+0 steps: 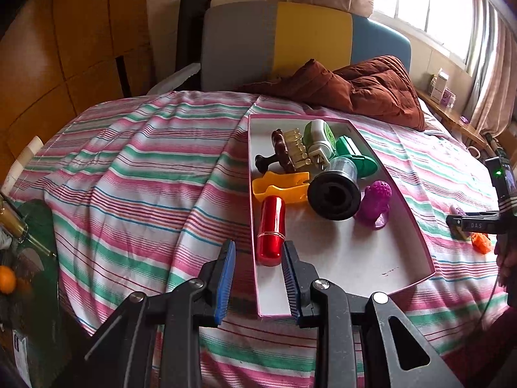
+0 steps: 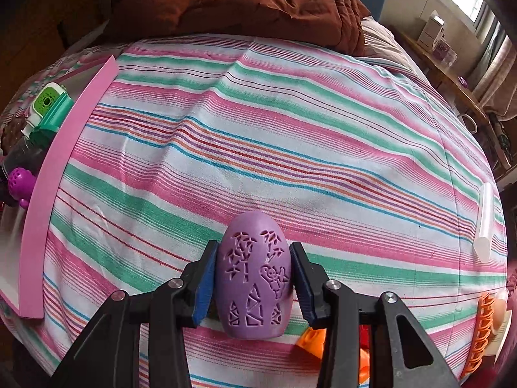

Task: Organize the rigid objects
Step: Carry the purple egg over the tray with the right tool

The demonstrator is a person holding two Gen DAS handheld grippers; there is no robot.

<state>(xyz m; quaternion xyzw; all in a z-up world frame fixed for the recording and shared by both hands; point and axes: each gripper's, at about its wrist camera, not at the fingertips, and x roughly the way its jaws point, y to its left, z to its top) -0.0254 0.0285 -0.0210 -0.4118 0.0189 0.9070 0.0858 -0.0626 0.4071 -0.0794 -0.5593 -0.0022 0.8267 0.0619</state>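
A pink-rimmed white tray point(image 1: 371, 258) lies on the striped bed. It holds a red cylinder point(image 1: 270, 229), a black spool point(image 1: 334, 195), a yellow clip point(image 1: 278, 187), a purple perforated piece point(image 1: 374, 202), green items point(image 1: 352, 156) and a brown piece point(image 1: 282, 150). My left gripper point(image 1: 258, 252) is open and empty, its jaws either side of the tray's near left rim, just short of the red cylinder. My right gripper point(image 2: 253, 258) is shut on a lilac carved egg-shaped shell point(image 2: 253, 274) above the bed, right of the tray point(image 2: 64, 161).
An orange piece point(image 2: 313, 341) lies under the right gripper. An orange comb-like clip point(image 2: 481, 333) and a white tube point(image 2: 484, 223) lie at the right. A brown quilt point(image 1: 355, 87) is bunched at the bed's far end. A side table with an orange fruit point(image 1: 6, 279) stands at the left.
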